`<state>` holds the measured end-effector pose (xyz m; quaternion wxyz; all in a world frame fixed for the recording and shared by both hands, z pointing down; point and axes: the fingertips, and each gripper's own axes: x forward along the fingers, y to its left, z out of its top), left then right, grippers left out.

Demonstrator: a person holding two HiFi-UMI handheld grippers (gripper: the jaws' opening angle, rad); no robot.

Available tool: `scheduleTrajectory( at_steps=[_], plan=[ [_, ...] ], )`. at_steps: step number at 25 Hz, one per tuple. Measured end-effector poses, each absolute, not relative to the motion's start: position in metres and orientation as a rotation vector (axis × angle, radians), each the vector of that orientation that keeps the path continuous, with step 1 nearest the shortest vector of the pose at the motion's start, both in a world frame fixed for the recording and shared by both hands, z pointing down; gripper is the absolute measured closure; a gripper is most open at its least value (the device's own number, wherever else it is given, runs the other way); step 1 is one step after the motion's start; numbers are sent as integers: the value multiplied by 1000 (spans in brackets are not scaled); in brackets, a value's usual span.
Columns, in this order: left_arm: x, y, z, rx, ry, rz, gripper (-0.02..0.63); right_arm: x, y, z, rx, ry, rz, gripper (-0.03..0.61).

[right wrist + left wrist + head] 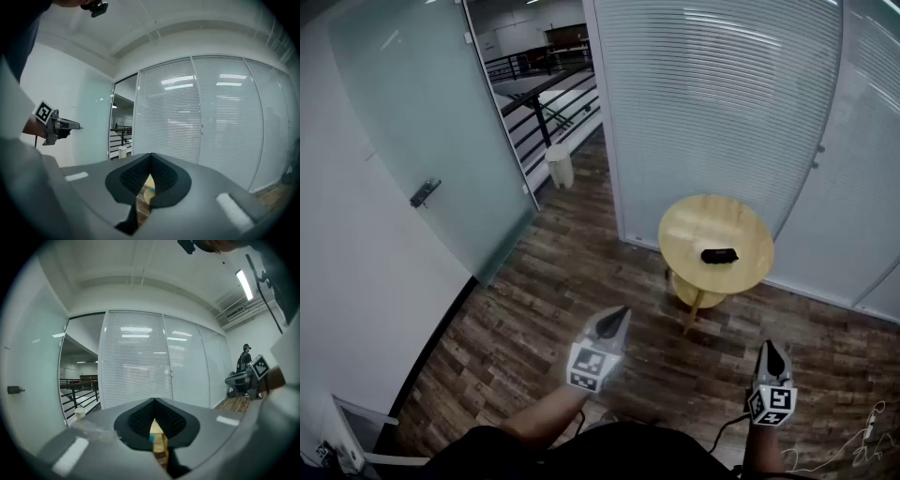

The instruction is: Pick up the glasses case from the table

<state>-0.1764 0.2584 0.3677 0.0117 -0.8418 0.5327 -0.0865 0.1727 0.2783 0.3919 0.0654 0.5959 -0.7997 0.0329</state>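
Lying on round table: glasses case

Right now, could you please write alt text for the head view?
A black glasses case lies on a small round wooden table beside glass walls; nearer, the left gripper and right gripper hover shut above wood flooring.

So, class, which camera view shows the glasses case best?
The head view: the dark glasses case lies whole on the round wooden table. Both gripper views show only a sliver of that tabletop past their jaws; the case cannot be made out.
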Motion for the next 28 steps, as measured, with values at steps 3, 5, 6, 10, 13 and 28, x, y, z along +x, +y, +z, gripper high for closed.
scheduleTrajectory(
  at_steps=[3, 5, 6, 10, 13, 28],
  plan=[
    [-191, 255, 365, -2601, 1667, -283, 609, 156, 275, 396, 1798, -2448, 112, 571],
    [-194, 251, 366, -2596, 1675, -285, 609, 151, 270, 397, 1794, -2453, 99, 571],
    [-193, 249, 366, -2597, 1679, -285, 609, 152, 269, 397, 1791, -2446, 86, 571],
    [-181, 249, 368, -2599, 1688, -272, 609, 164, 274, 397, 1799, -2447, 85, 571],
    [-165, 237, 365, -2599, 1684, -264, 609, 177, 265, 392, 1829, -2465, 85, 571],
    [-88, 161, 395, -2632, 1595, -308, 609, 208, 200, 415, 1722, -2374, -79, 571]
  ],
)
